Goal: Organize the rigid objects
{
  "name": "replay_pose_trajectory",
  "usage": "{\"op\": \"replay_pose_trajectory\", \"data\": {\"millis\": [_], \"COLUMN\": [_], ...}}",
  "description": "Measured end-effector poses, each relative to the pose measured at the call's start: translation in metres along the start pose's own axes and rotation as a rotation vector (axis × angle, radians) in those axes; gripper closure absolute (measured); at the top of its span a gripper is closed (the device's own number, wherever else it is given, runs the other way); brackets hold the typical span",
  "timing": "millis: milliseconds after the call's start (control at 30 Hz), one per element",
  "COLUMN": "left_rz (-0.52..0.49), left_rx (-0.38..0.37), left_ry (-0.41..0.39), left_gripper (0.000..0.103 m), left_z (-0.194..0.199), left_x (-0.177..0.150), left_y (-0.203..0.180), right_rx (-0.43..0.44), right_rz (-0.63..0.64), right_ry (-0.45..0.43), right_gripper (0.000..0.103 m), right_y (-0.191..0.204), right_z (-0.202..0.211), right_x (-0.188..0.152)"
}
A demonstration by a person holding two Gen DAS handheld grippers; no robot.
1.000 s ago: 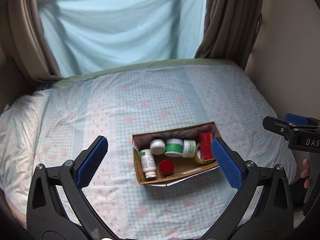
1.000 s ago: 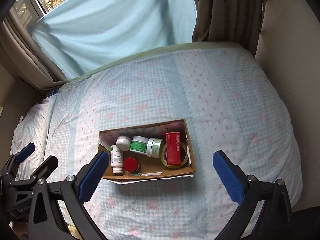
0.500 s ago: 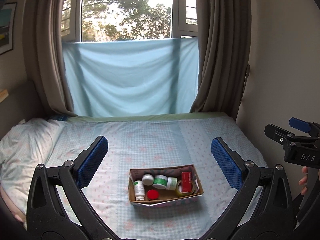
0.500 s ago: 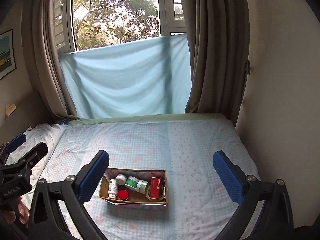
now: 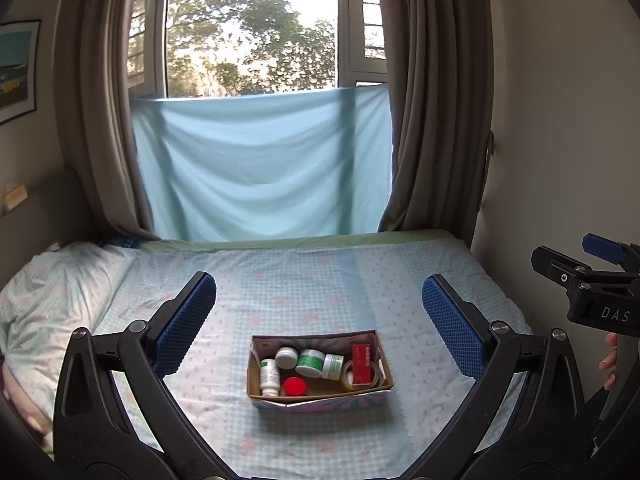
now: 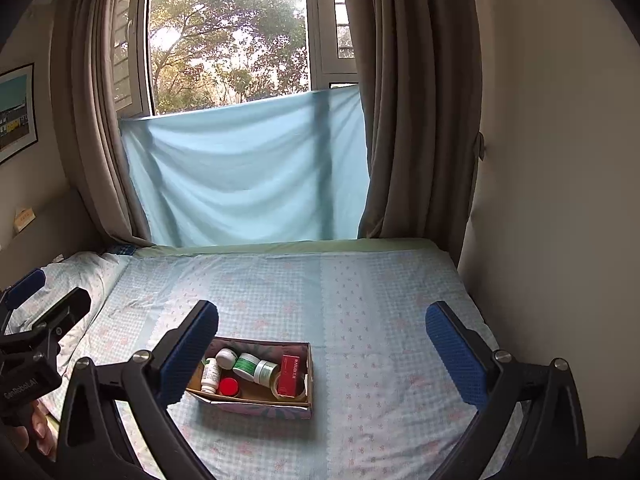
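Cardboard box of jars lies crosswise ahead, centred before the wide-open left gripper; right gripper, also spread, sits rightward.

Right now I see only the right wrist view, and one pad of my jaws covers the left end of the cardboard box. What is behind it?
Observer: The left wrist view shows the whole cardboard box. Its left wall stands intact, and the white bottle lies close beside that wall.
Operator: Is the left gripper holding something?
Observer: No. The left gripper has its jaws wide open with nothing in them, and the box appears framed between them, farther off on the bed.
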State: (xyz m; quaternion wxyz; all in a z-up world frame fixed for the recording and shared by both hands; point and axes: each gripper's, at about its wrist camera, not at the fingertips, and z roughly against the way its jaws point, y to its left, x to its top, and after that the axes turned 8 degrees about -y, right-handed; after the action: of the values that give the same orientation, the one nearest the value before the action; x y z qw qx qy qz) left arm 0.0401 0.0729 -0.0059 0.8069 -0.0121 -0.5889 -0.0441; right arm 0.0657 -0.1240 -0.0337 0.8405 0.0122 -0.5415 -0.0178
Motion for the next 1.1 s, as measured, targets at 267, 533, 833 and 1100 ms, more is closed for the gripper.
{"op": "replay_pose_trajectory", "data": {"millis": [267,533,833,1100], "left_rz": [-0.016,-0.003,0.006,0.006], "left_rx": [0.0,0.013,0.017,0.019], "left_ry": [0.0,0.002,0.0,0.0], "left_gripper": [0.0,0.0,0.0,0.0], "left_z": [0.0017,-0.0012,-0.003,-0.0043], "left_x": [-0.0009,-0.0023,-0.0015,-0.0016], "left_y": [-0.0103,-0.0079,-0.0042,-0.0027], "right_rx": [-0.008,-0.008,-0.012,-0.011], "right_rz": [-0.004,0.013,0.019,0.018], "right_ry": [-0.012,-0.012,-0.015,-0.014], "right_gripper": [0.0,0.0,0.0,0.0], "right_y": [-0.0092,-0.0063,-0.0041,-0.0047], "right_z": [0.0049,0.0014,0.0001,-0.0004], "right_x": [-0.0011,-0.0002,0.0021,0.003]}}
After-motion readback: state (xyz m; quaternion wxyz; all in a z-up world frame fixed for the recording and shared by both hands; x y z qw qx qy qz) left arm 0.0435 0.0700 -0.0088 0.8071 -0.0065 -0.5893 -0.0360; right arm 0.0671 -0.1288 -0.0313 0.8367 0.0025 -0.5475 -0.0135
